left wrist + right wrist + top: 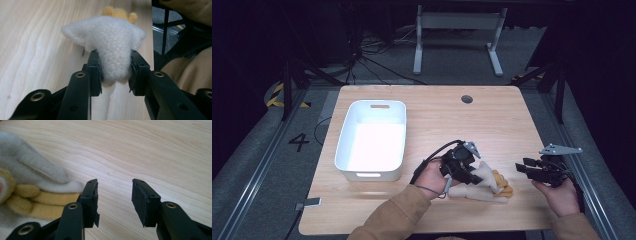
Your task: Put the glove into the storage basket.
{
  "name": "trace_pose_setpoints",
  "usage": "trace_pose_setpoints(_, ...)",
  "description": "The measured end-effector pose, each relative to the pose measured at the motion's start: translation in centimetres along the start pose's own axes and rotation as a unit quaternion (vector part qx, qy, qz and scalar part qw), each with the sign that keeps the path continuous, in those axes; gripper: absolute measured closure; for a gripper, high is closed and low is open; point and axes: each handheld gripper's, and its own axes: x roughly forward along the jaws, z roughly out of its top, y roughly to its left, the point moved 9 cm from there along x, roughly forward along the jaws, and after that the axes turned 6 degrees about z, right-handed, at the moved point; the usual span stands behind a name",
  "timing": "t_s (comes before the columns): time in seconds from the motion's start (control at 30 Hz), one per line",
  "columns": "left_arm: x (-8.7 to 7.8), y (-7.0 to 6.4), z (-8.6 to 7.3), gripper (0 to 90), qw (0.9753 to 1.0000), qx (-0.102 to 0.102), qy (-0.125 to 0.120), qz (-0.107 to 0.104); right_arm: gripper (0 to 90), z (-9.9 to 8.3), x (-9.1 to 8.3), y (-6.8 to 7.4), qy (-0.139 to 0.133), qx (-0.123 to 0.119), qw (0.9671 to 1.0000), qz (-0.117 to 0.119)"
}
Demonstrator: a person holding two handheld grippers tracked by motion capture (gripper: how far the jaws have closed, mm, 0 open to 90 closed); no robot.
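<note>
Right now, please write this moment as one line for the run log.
left gripper: shut on soft toy | right gripper: open, beside toy, holds nothing | white bin: empty, on table

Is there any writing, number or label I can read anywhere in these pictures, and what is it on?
"4": a large dark numeral on the grey floor, left of the wooden table.
Yellow-and-black hazard stripes mark the floor farther back on the left; a sign, not words.
No readable text on the white bin, the plush toy or either hand-held gripper.
</note>
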Motion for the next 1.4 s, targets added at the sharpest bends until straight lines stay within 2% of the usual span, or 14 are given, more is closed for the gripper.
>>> trace_pose_setpoints(0.1, 0.1, 0.4, -1.4, 67.1, 0.9999, -0.001, 0.016, 0.005, 55.9, 0.0, 0.1, 0.2, 0.003, -0.003, 1.0, 0.004)
trace_pose_setpoints(0.3, 0.5, 1.3, -3.3, 66.1, 0.9993, -0.011, 0.036, 0.0, 55.8, 0.1, 0.3, 0.9, 0.002, -0.016, 0.9998, 0.015)
trace_pose_setpoints(0.43, 0.9, 1.9, -4.6, 64.3, 0.9978, -0.017, 0.063, 0.003, 55.5, 0.0, 0.6, 1.4, 0.007, -0.028, 0.9992, 0.029)
trace_pose_setpoints(0.5, 1.2, 2.0, -5.1, 62.4, 0.9972, -0.023, 0.071, 0.0, 55.5, -0.1, 0.8, 1.6, 0.013, -0.032, 0.999, 0.027)
trace_pose_setpoints(0.57, 1.4, 2.2, -5.6, 57.6, 0.9967, -0.025, 0.078, 0.001, 55.2, -0.2, 1.0, 1.8, 0.019, -0.032, 0.9987, 0.036)
trace_pose_setpoints(0.67, 1.3, 2.3, -5.9, 47.0, 0.9966, -0.032, 0.076, 0.005, 53.4, -0.4, 1.4, 2.1, 0.026, -0.04, 0.9981, 0.039)
trace_pose_setpoints(0.7, 1.2, 2.3, -5.9, 47.0, 0.9966, -0.037, 0.074, 0.007, 53.4, -0.4, 1.4, 2.1, 0.026, -0.04, 0.9981, 0.039)
trace_pose_setpoints(0.8, 0.6, 2.4, -6.0, 40.4, 0.9967, -0.042, 0.065, 0.026, 51.5, -0.5, 1.7, 2.3, 0.032, -0.048, 0.9973, 0.044)
trace_pose_setpoints(0.97, -0.4, 1.8, -6.1, 39.6, 0.9965, -0.047, 0.044, 0.054, 49.5, -0.8, 2.5, 2.5, 0.052, -0.048, 0.9961, 0.053)
trace_pose_setpoints(1.07, -0.7, 1.3, -6.5, 39.9, 0.995, -0.05, 0.05, 0.071, 49.3, -1.0, 3.0, 2.7, 0.061, -0.05, 0.9951, 0.059)
trace_pose_setpoints(1.13, -1.0, 1.2, -6.6, 40.1, 0.9941, -0.051, 0.044, 0.085, 49.1, -1.0, 3.2, 2.9, 0.065, -0.054, 0.9947, 0.06)
trace_pose_setpoints(1.2, -1.2, 0.8, -6.7, 40.1, 0.994, -0.055, 0.036, 0.087, 48.6, -1.1, 3.6, 3.1, 0.068, -0.057, 0.994, 0.063)
trace_pose_setpoints(1.33, -1.3, -0.3, -6.8, 40.6, 0.9942, -0.051, 0.03, 0.09, 47.6, -1.4, 4.5, 3.3, 0.084, -0.06, 0.9924, 0.067)
trace_pose_setpoints(1.4, -1.0, -0.7, -6.8, 40.9, 0.9943, -0.047, 0.035, 0.089, 47.5, -1.6, 4.8, 3.3, 0.092, -0.057, 0.9916, 0.071)
